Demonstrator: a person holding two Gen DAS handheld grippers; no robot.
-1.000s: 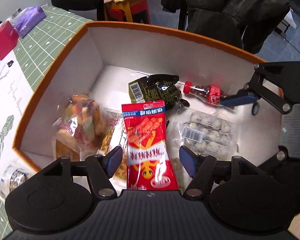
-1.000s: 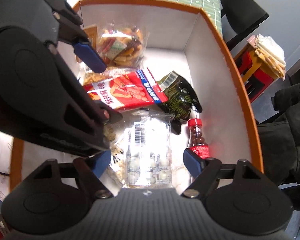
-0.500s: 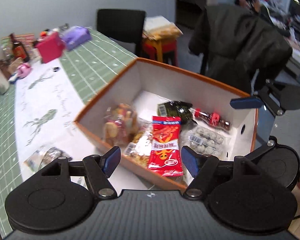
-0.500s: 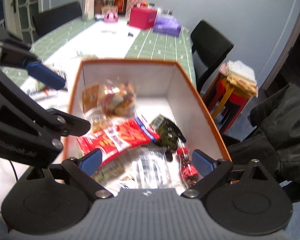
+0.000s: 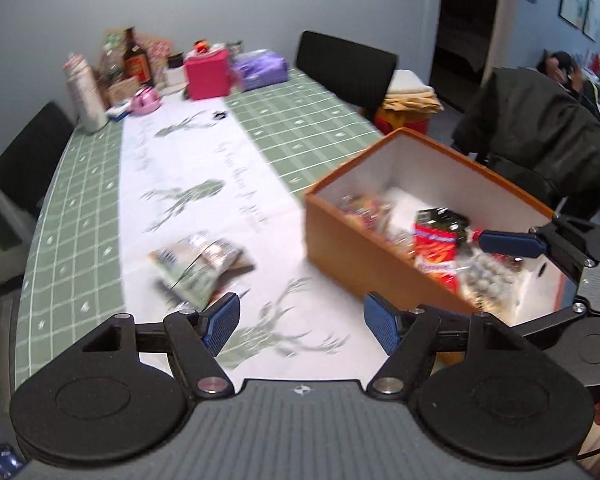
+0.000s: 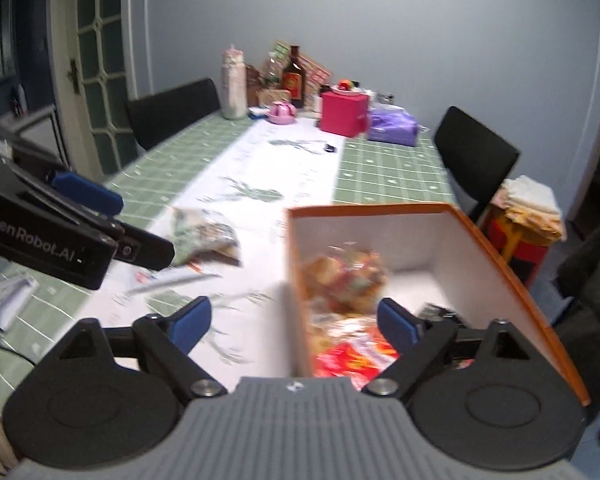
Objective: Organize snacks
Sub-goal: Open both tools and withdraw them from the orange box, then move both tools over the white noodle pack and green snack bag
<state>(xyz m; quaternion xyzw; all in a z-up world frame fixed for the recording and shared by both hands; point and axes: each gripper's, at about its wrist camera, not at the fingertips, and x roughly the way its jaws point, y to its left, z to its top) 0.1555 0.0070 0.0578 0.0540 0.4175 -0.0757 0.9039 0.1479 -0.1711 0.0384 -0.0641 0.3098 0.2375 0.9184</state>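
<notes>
The crinkled green-and-clear snack packet [image 5: 198,266] lies on the white table runner [image 5: 204,172], left of the orange-rimmed cardboard box [image 5: 352,248]. The left gripper [image 5: 298,322], empty and widening, should straddle its middle; the right gripper [image 6: 294,320], empty, narrows over the box.

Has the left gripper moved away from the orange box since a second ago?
Yes. The left gripper was over the orange box, above the snacks; now it has pulled back over the tablecloth, with the box off to its right.
</notes>
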